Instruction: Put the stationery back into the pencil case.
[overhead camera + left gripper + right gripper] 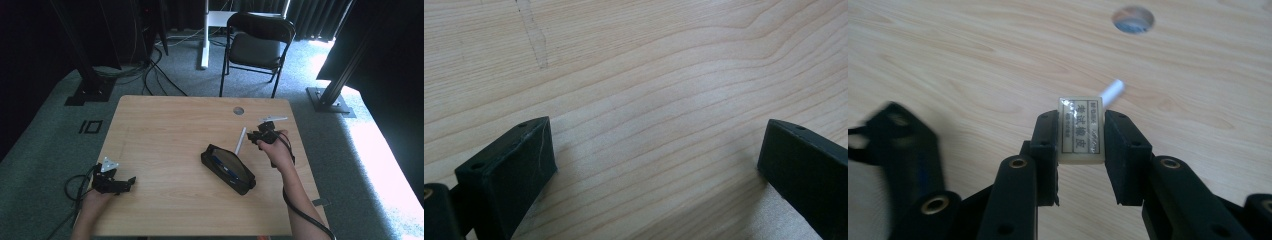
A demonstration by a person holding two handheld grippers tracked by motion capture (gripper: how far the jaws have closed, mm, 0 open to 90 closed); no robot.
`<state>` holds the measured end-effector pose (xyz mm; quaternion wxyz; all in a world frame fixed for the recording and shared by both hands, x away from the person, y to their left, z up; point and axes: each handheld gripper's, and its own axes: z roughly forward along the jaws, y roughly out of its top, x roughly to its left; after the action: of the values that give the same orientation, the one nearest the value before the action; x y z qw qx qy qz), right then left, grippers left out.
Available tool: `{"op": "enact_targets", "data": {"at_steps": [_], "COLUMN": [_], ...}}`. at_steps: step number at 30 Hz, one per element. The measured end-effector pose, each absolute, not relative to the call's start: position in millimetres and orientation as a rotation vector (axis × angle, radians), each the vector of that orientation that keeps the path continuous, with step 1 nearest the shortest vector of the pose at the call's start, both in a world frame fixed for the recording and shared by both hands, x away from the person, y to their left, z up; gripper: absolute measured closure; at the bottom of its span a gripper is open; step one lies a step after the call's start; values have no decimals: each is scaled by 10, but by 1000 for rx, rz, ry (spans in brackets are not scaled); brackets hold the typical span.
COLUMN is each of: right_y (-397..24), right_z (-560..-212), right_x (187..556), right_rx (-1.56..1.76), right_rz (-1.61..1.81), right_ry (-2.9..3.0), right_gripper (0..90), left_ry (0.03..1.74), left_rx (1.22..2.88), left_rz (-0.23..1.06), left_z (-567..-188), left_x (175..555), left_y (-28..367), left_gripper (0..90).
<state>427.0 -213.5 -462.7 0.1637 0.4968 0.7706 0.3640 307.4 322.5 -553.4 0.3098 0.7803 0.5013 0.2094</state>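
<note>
Right tongs: the right tongs (1080, 137) are clamped on a small pale eraser (1080, 131) with a printed label; both pads press its sides, and it is held clear above the counter (948, 60).
Right tongs, high view: the right tongs (263, 136) stand in the person's right hand (276, 150), above the counter's right half.
Left tongs: the left tongs (654, 165) stand wide apart with only bare wood between the jaws; in the high view the left tongs (120, 184) sit low at the counter's near left edge.
Container: a black pencil case (228, 168) lies open on the counter, just beside and below-left of the right tongs, well apart from the left tongs.
Contents: something blue shows inside the case (220, 163); what it is cannot be told. The eraser is in the right tongs, outside the case.
Loose item: a white stick-shaped object (241, 140) lies on the counter between the case and the right tongs; in the right gripper view its end (1112, 90) shows just beyond the eraser.
Edges: a round cable hole (1132, 19) sits beyond the right tongs, near the far edge. The right edge of the counter lies close to the right hand.
Open room: a broad bare stretch of wood lies between the left tongs and the case.
Surroundings: a black folding chair (257, 47) stands on the floor beyond the far edge.
</note>
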Motion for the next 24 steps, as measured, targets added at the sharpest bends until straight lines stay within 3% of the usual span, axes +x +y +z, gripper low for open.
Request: {"op": "enact_targets", "data": {"at_steps": [11, 24], "right_y": [-1848, -1596], "right_z": [-4373, -4362], "right_x": [3962, 3690], "right_rx": [1241, 1084], "right_rz": [1160, 1146], "right_ry": [2312, 2439], "right_gripper": [682, 682], "left_ry": [1324, 1322], "left_rx": [2061, 2063], "left_rz": [553, 554], "left_z": [-5534, -5534], "left_x": [3074, 3075], "left_y": [3225, 3226], "left_gripper": [21, 21]}}
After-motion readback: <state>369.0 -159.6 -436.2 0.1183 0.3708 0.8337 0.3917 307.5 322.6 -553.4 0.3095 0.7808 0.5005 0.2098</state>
